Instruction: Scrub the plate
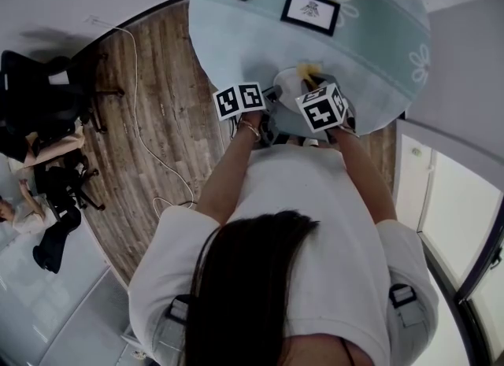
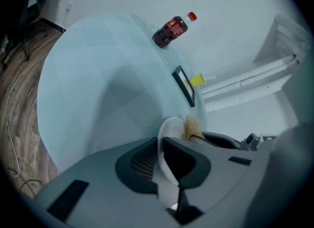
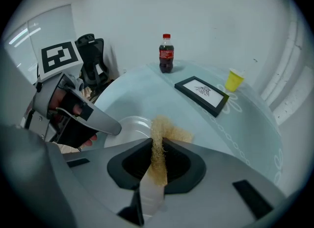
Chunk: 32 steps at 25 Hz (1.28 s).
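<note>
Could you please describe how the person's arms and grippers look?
The left gripper and right gripper are grey with black-lined fingers; each carries a white cube with black square markers. The person wears a white short-sleeved top and a bracelet on the left wrist.

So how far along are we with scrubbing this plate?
Done: the left hand-held gripper is clamped on the plate by its rim, and the right hand-held gripper grips the tan scrub pad. In hand: the pad sits at the plate's edge. Left: the scrubbing itself; I can't tell how clean the plate is.
</note>
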Each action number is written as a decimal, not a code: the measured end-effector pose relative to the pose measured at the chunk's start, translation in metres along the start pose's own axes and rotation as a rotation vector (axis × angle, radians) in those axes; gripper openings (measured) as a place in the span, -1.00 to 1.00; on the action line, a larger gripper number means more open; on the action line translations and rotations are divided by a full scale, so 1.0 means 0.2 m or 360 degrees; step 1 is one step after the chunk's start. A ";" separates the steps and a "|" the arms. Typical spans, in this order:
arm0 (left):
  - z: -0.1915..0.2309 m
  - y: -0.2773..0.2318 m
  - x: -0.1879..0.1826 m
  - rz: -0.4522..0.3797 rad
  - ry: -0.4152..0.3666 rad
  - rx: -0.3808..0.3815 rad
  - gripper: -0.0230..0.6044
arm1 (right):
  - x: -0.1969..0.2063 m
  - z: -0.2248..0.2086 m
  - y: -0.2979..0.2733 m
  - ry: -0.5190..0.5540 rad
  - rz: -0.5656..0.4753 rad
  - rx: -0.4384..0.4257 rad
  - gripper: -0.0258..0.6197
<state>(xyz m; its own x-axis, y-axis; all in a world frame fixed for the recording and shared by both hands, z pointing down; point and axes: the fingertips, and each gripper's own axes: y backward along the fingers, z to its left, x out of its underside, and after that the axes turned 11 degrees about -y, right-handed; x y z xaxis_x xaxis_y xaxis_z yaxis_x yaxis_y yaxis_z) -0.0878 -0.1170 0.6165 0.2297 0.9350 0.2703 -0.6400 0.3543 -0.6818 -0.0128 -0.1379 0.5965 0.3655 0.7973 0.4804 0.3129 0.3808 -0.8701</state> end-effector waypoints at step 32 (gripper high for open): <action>0.01 -0.02 0.00 -0.0002 0.0052 0.0142 -0.79 | 0.18 0.38 0.02 0.0404 0.0374 -0.0567 -0.71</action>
<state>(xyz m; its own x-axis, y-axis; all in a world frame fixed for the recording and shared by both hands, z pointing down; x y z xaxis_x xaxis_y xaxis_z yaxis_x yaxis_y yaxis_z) -0.0862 -0.1189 0.6204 0.2534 0.9351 0.2478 -0.7020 0.3540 -0.6179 -0.0659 -0.0727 0.6019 0.6505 0.6860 0.3259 0.4603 -0.0147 -0.8877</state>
